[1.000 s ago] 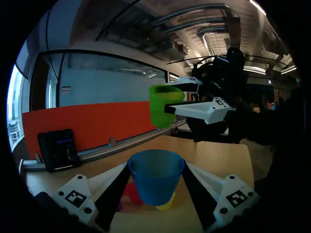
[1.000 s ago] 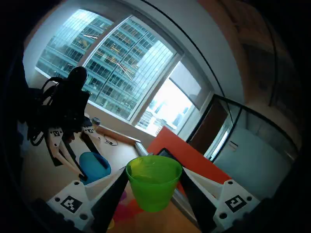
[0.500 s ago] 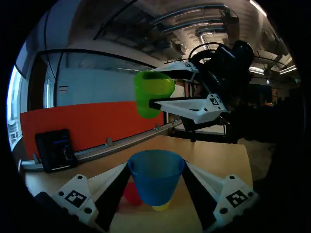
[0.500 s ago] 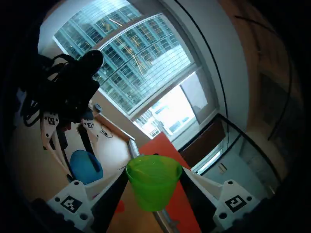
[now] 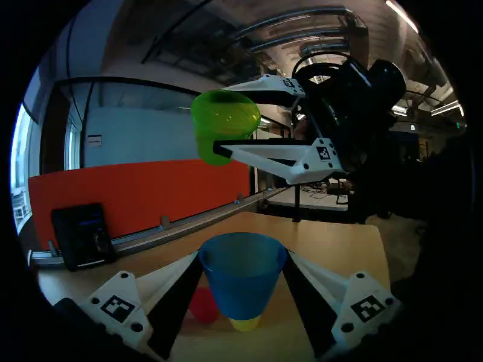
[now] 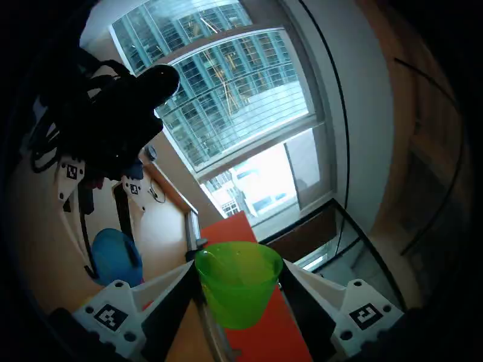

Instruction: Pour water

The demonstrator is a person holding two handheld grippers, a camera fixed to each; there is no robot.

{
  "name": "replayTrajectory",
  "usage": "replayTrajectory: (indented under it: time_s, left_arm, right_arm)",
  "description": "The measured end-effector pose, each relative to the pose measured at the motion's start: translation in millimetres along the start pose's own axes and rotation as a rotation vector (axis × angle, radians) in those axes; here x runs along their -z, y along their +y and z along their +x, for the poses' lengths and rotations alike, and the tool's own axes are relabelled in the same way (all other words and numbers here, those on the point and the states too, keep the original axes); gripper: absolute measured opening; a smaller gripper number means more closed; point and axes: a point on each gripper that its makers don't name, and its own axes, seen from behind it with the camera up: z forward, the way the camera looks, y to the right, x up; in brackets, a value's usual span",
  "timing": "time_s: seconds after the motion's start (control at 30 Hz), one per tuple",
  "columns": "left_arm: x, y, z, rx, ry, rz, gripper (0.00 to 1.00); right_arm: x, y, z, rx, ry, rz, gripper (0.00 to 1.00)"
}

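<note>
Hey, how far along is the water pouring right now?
Done: the left gripper holds the blue cup upright, and the right gripper holds the green cup higher than it. In hand: the green cup looks tipped towards the blue one. Left: no water stream is visible, so the pour itself, then setting both cups down.

I counted four cups: green cup point(image 5: 223, 123), blue cup point(image 5: 243, 274), red cup point(image 5: 203, 304), yellow cup point(image 5: 246, 324); two grippers point(image 5: 243, 259) point(image 6: 238, 271); one tablet point(image 5: 81, 234)

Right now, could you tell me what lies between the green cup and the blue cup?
Nothing: in the left gripper view, just air separates the green cup from the blue cup.
</note>
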Motion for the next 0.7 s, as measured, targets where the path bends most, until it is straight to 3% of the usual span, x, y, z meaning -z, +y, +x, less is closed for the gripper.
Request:
replayTrajectory:
  time_s: [0.7]
  left_arm:
    - [-3.2,2.9,1,-0.002,-0.002,-0.009,0.89]
  right_arm:
    - [-5.7,25,6,0.136,-0.001,-0.049,0.92]
